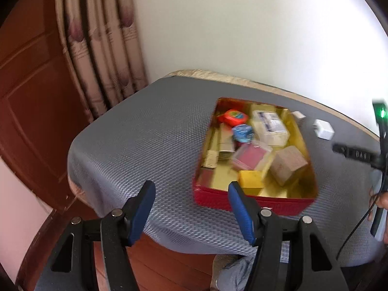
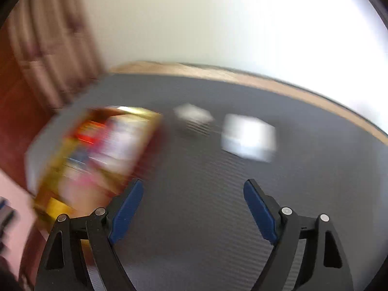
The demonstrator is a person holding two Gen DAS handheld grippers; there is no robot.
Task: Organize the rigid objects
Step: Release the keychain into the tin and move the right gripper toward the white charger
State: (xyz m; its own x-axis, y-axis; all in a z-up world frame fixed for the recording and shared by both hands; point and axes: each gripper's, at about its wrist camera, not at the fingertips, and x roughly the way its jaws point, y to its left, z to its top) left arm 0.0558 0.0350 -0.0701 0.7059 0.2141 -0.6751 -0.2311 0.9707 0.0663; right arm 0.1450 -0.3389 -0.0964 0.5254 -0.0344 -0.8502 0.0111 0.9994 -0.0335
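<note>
A red box with a gold inside (image 1: 252,200) sits on the grey mat and holds several small things: a red tape measure (image 1: 233,117), a blue item (image 1: 242,132), a white packet (image 1: 270,127), a pink case (image 1: 251,157), a wooden block (image 1: 289,163) and a yellow block (image 1: 251,179). Two white items lie on the mat beyond it: a small one (image 1: 298,116) and a white adapter (image 1: 323,129). My left gripper (image 1: 191,189) is open and empty, above the mat just short of the box's near wall. My right gripper (image 2: 192,188) is open and empty; its view is blurred, with the box (image 2: 97,150) at left and the white adapter (image 2: 248,135) ahead.
The grey mat (image 1: 145,133) covers a table with a tan edge (image 1: 242,78) against a white wall. A curtain (image 1: 97,48) and a wooden door (image 1: 29,97) stand to the left. The right gripper's body (image 1: 378,155) shows at the right edge of the left wrist view.
</note>
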